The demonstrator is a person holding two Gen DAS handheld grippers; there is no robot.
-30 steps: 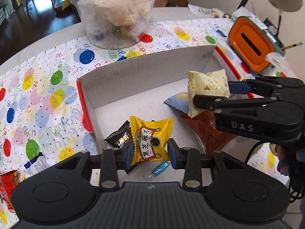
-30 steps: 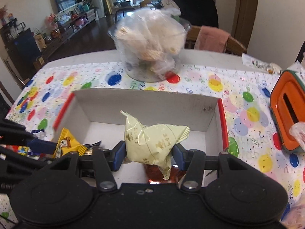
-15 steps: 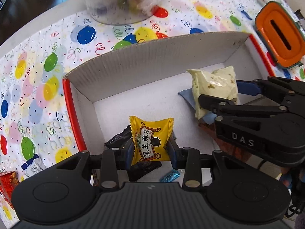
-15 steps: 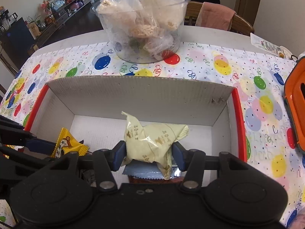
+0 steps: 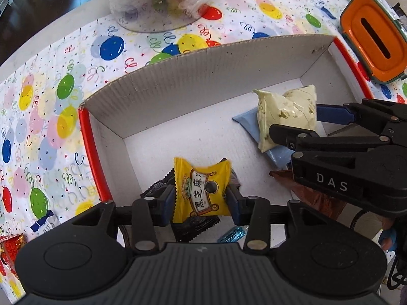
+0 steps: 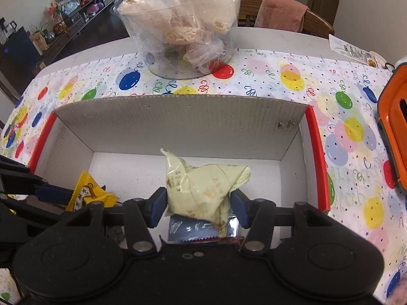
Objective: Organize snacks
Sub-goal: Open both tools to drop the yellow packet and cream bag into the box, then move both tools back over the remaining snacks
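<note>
Moved since before: both grippers have come down lower into the cardboard box (image 5: pixel 203 76), and the far wall now fills more of each view.
Left gripper (image 5: pixel 202 200): its jaws have just been opening; the yellow snack packet (image 5: pixel 201 190) stands between the 2 blue pads, which look barely off its edges.
Yellow snack packet position: low over black wrappers (image 5: pixel 193 225) at the near left of the box floor, a small blue candy (image 5: pixel 231 235) just beside.
Right gripper (image 6: pixel 198 200): its jaws have also just been opening; the cream packet (image 6: pixel 201 188) sits between them, the pads close at its sides.
Cream packet position: resting over a pale blue packet (image 5: pixel 248 124) and a brown wrapper (image 5: pixel 313 198) at the box's right.
Counter (image 6: pixel 267 38): balloon-print cloth (image 6: pixel 292 76), clear tub of bagged snacks (image 6: pixel 183 25), orange container (image 5: pixel 371 40) to the right.
</note>
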